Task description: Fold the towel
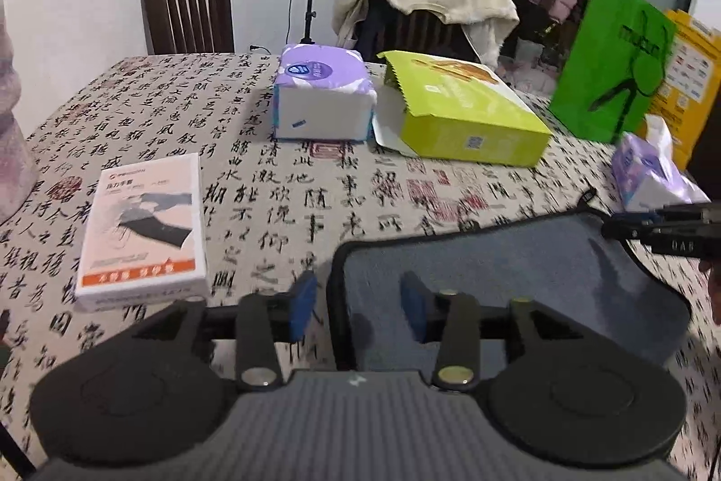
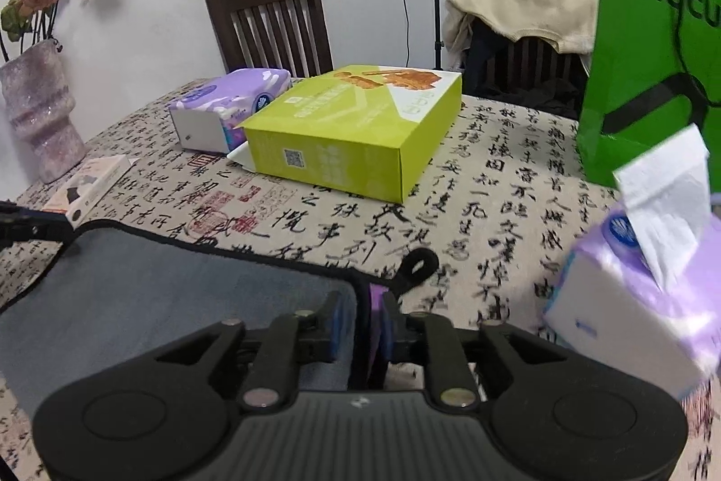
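The desk [image 1: 279,183], under its calligraphy-print cloth, carries everything, and the grey towel [image 1: 518,278] lies flat on it at my 6 o'clock, close in front of me, with the yellow-green box [image 1: 464,116] at 12 o'clock beyond it and the white box [image 1: 144,228] out at 10 o'clock. The towel looks thin, soft and light, with a dark stitched border and a small hanging loop [image 2: 417,262] at its far right corner; I judge it will droop and fold wherever it is unsupported, so the bound edge and corners are the places to take hold, not the limp middle. My left gripper [image 1: 360,307] is spread wide and holds nothing, its blue pads straddling the towel's left edge, one pad over the cloth and one over the desk. My right gripper [image 2: 362,323] is nearly closed around the towel's right-hand border, which runs up between the pads; it looks pinched there, though I cannot be sure the grip is firm. A light pinch should be enough, since the fabric seems neither slippery nor fragile.
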`<state>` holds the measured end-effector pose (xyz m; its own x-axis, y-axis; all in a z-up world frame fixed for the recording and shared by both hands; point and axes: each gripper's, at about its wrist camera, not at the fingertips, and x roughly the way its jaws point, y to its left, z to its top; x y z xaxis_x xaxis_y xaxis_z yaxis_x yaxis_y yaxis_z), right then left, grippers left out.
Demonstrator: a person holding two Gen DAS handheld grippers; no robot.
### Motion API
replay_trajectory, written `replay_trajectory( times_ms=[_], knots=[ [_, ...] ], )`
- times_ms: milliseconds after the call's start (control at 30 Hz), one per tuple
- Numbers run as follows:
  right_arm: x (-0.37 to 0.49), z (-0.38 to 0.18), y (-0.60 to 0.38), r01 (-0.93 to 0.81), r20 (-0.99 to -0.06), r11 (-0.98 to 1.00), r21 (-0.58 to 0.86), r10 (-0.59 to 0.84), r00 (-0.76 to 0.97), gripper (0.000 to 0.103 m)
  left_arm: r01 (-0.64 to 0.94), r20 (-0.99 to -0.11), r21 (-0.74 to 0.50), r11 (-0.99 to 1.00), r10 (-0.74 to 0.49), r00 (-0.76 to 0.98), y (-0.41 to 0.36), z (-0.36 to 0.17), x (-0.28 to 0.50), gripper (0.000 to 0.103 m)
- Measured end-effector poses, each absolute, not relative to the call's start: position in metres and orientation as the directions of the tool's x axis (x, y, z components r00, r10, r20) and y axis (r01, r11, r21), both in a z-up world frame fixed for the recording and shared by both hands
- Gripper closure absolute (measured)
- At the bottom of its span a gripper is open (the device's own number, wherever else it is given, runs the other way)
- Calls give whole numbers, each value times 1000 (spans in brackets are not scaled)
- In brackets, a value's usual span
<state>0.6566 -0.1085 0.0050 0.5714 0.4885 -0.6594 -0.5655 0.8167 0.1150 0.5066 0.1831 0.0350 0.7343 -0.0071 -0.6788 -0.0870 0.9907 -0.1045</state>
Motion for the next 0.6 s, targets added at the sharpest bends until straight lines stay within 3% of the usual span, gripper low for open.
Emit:
replay_trajectory(
  times_ms=[67, 133, 167, 333, 600],
  knots=[
    [647, 10, -111, -560, -658, 822, 106, 480, 580, 72, -76, -683, -91, 993, -6, 731, 179, 38, 496, 49],
    [639, 16, -114, -556, -658, 826, 98, 473, 586, 60, -71, -682, -74, 995, 2, 731, 174, 41, 485, 25],
    [633, 20, -115, -553, -656, 828, 94, 469, 591, 50, -72, -677, -67, 995, 8, 736, 171, 43, 479, 22],
    [604, 33, -119, -558, -642, 825, 91, 477, 600, 39, -66, -665, -34, 997, 27, 747, 160, 51, 456, 13],
    [562, 54, -125, -568, -618, 818, 91, 494, 612, 30, -61, -649, -11, 998, 39, 760, 143, 63, 418, 7]
  ],
)
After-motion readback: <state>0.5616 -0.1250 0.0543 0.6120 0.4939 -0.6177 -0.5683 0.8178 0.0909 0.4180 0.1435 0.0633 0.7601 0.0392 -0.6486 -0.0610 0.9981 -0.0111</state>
